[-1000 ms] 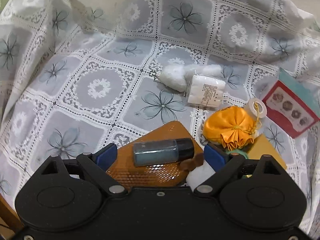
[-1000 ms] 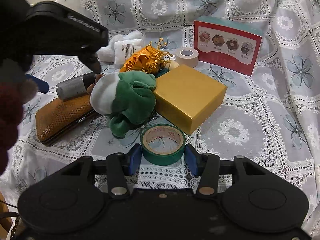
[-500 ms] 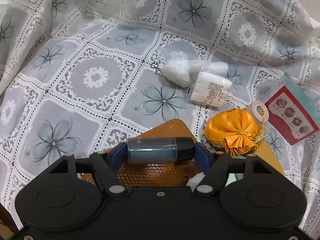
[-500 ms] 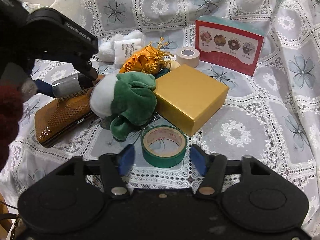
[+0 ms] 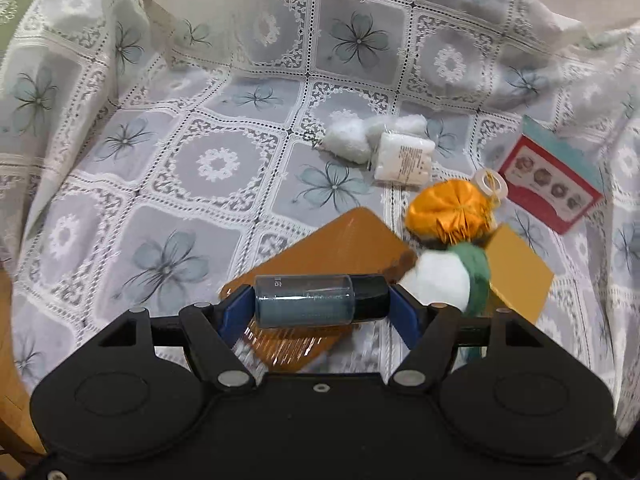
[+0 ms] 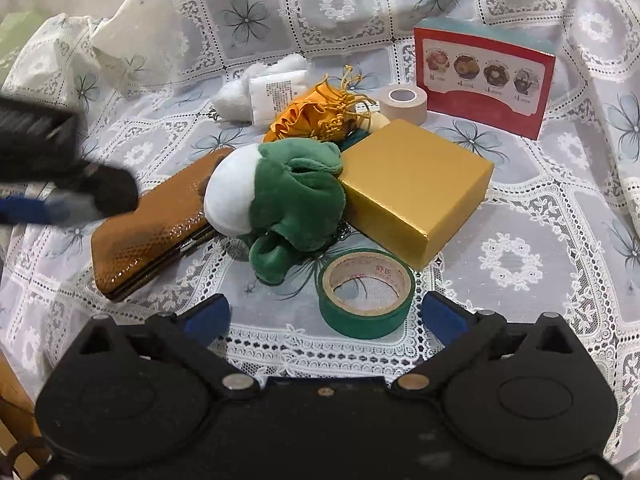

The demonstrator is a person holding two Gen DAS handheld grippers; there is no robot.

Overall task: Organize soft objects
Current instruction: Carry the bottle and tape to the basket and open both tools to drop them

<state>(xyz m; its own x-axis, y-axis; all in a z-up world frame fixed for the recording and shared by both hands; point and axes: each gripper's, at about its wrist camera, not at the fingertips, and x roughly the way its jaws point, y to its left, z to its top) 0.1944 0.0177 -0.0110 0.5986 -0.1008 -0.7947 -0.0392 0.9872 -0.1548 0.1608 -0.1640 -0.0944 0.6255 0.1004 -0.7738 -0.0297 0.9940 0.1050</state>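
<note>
**Bottle pinched on the left, tape let go on the right, soft stuff piled in the middle**

Left gripper [image 5: 322, 306] pinching a small blue-grey bottle [image 5: 320, 300] end to end, base on one pad, black cap on the other, lifted clear of the brown snakeskin wallet [image 5: 320, 256] just below and ahead. Smooth, rigid, probably slippery, so a risky hold lengthwise.

Right gripper [image 6: 324, 316] spreading wide, jaws opening, green tape roll [image 6: 366, 292] sitting between the pads but touched by neither.

Soft things: green-and-white plush toy [image 6: 280, 196] just ahead of the right gripper, leaning on the wallet and a gold box [image 6: 416, 188]. Light and squashy by the look; best grabbed across the fat green middle. Orange satin pouch [image 6: 312, 120] behind it, likely slick, cords snaggy. Cotton pack [image 6: 276, 94] and loose cotton ball [image 6: 232, 98] further back, featherweight.

Plenty of open lace cloth [image 5: 168, 184] ahead-left of the left gripper for setting things down. Right side crowded: box, beige tape [image 6: 404, 100], red carton [image 6: 484, 80]. Cloth bunched up at the far edges.
</note>
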